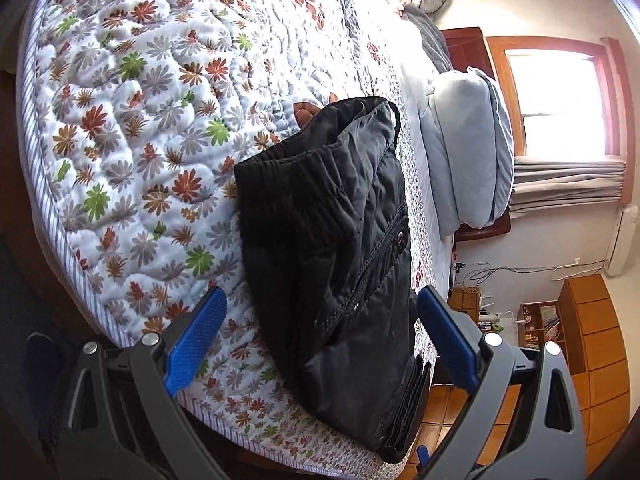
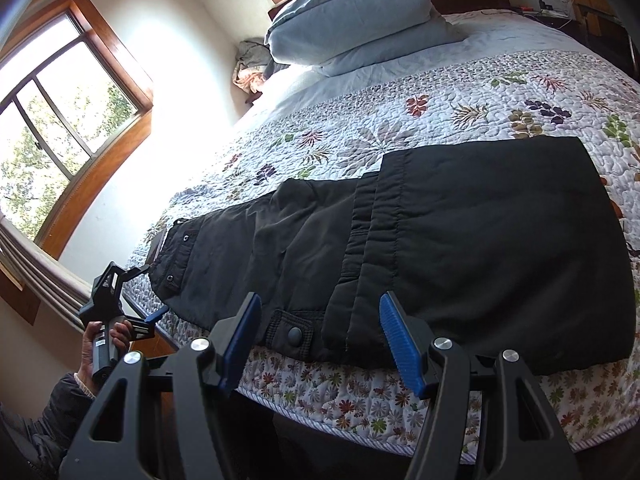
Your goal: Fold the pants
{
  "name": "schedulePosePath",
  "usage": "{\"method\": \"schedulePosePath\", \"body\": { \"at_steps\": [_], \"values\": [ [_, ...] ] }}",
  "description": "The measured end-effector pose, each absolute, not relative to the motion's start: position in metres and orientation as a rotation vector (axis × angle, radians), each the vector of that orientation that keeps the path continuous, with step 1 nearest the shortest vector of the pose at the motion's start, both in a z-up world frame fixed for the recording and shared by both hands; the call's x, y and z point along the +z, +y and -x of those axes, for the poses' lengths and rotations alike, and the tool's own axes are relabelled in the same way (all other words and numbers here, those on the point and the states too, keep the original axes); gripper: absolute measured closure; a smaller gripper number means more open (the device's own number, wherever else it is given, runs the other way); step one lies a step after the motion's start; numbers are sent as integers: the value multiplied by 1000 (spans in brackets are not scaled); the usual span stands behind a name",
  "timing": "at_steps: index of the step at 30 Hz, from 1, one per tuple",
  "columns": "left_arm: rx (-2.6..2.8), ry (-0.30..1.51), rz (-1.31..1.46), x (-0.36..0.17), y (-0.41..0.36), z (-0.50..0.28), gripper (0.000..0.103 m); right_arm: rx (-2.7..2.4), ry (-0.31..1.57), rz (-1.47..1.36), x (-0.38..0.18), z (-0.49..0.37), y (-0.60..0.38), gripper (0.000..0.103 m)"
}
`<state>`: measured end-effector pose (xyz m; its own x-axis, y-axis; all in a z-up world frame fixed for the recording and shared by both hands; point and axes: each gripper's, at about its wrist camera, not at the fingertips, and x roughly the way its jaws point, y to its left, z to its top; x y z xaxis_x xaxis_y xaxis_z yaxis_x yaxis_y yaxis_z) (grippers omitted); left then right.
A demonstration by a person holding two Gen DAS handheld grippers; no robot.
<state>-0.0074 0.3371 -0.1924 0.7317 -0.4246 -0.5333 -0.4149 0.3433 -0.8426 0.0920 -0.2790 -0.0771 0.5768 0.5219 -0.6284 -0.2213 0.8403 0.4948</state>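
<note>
Pants (image 2: 440, 248) folded flat nr bed (image 2: 360, 396) edge, L tool (image 1: 320, 320) & R tool (image 2: 320, 340) wide apart, holding nothing.

The far end of the pants (image 1: 328, 240) is hidden behind their own raised fold. The quilt (image 2: 440, 112) is cut off at the right edge. The shelf (image 1: 538, 322) contents are too small to be made out.
</note>
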Motion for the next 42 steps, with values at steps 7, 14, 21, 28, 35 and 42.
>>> {"method": "schedulePosePath", "body": {
  "at_steps": [7, 14, 21, 28, 35, 42],
  "values": [
    [-1, 780, 1309, -203, 338, -6, 8, 442, 867, -362, -79, -94, -275, 40],
    [-99, 723, 1378, -206, 329, -22, 9, 445, 885, -352, -82, -95, -270, 40],
    [-161, 625, 1480, -218, 322, -32, 9, 453, 897, -328, -82, -95, -264, 38],
    [-247, 619, 1407, -212, 303, -53, 25, 448, 907, -330, -85, -96, -264, 38],
    [-151, 696, 1388, -224, 301, -58, 75, 438, 911, -332, -87, -94, -267, 35],
    [-148, 659, 1274, -196, 295, -63, 88, 433, 908, -349, -89, -94, -271, 35]
  ]
}}
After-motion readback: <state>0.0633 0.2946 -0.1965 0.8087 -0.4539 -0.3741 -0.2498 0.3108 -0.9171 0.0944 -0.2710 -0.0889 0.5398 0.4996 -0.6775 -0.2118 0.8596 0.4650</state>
